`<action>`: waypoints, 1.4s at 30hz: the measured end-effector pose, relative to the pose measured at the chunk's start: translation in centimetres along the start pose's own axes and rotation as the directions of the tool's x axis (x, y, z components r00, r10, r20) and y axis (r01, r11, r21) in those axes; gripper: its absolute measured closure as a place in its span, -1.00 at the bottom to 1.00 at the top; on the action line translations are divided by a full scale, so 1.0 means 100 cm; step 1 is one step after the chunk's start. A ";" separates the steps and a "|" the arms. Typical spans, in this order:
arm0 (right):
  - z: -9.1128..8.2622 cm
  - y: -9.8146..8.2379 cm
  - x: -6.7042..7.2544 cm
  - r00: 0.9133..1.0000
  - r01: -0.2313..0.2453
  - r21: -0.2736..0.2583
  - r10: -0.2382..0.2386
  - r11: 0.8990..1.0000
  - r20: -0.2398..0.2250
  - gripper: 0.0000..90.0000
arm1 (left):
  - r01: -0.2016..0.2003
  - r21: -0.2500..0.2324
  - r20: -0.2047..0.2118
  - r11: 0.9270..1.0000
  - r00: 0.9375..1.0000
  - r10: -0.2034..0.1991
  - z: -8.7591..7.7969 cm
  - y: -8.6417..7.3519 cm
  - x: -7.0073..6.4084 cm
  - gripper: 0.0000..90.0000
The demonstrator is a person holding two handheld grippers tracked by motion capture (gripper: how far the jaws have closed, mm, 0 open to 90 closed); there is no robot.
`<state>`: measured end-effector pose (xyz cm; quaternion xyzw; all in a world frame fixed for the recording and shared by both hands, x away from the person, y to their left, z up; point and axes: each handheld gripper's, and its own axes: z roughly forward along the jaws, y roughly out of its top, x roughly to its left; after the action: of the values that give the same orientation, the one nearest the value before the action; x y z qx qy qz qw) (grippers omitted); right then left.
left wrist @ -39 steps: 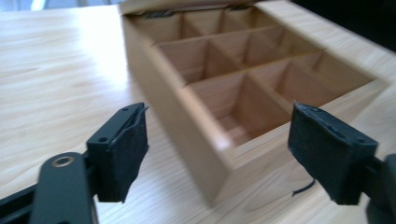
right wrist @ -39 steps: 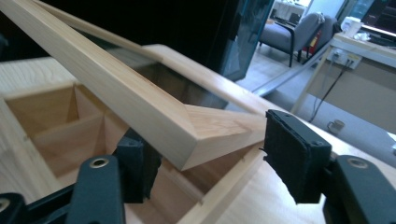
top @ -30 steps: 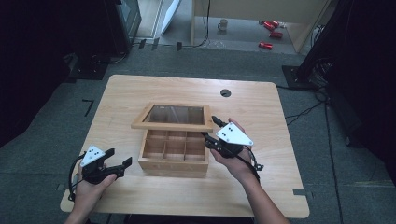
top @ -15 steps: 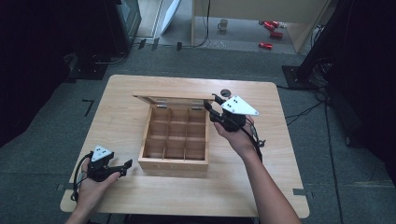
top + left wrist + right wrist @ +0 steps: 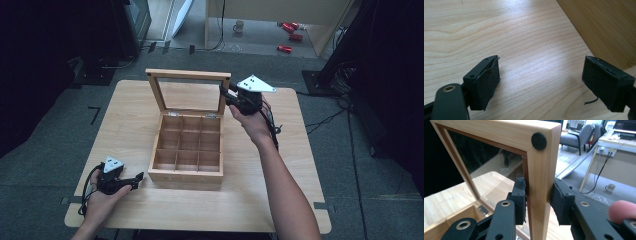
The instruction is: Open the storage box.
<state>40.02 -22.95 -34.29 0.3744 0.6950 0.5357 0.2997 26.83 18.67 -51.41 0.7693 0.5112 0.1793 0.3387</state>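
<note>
A light wooden table (image 5: 280, 200) fills the middle of the high view, standing on grey floor with dark equipment to either side. Near its centre sits a wooden box (image 5: 189, 159) divided into a grid of small empty compartments, its front wall towards the person. The box's glass-paned lid (image 5: 189, 92) stands raised almost upright at the far edge, hinged at the back, and blocks part of the tabletop behind it.

The right gripper (image 5: 231, 96) reaches in from the right side and is clamped on the lid's right frame rail. In the right gripper view its two black pads press the wooden rail (image 5: 537, 185) from both sides, below a round black bumper (image 5: 539, 141) at the corner.

The left gripper (image 5: 134, 181) rests low near the table's front left edge, just beside the box's front left corner, its jaws spread wide with nothing between them; the left gripper view shows bare tabletop between the pads (image 5: 487, 82).

Beyond the table lie a mug (image 5: 239, 26) and red tools (image 5: 290, 30) on the floor
</note>
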 end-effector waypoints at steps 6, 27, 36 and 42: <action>0.021 0.007 -0.019 0.997 -0.071 0.010 0.072 0.997 -0.017 0.51 | -0.015 -0.001 -0.031 1.000 0.999 0.015 0.002 0.000 -0.003 -0.67; 0.078 0.011 -0.055 0.955 -0.298 0.069 0.295 0.952 0.039 0.50 | -0.037 0.002 -0.079 0.999 0.996 0.037 0.006 0.000 -0.009 -0.72; 0.070 0.011 -0.049 0.945 -0.325 0.040 0.322 0.945 0.060 -0.09 | -0.034 0.001 -0.077 0.999 0.996 0.034 0.006 0.000 -0.009 -0.72; 0.040 0.007 -0.044 0.940 -0.338 0.052 0.334 0.940 0.070 -0.62 | -0.035 0.003 -0.076 0.999 0.996 0.035 0.006 0.000 -0.009 -0.73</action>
<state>45.78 -24.47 -34.51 0.5127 0.6284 0.5452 0.2123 26.84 17.63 -51.77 0.7710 0.5104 0.2140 0.3150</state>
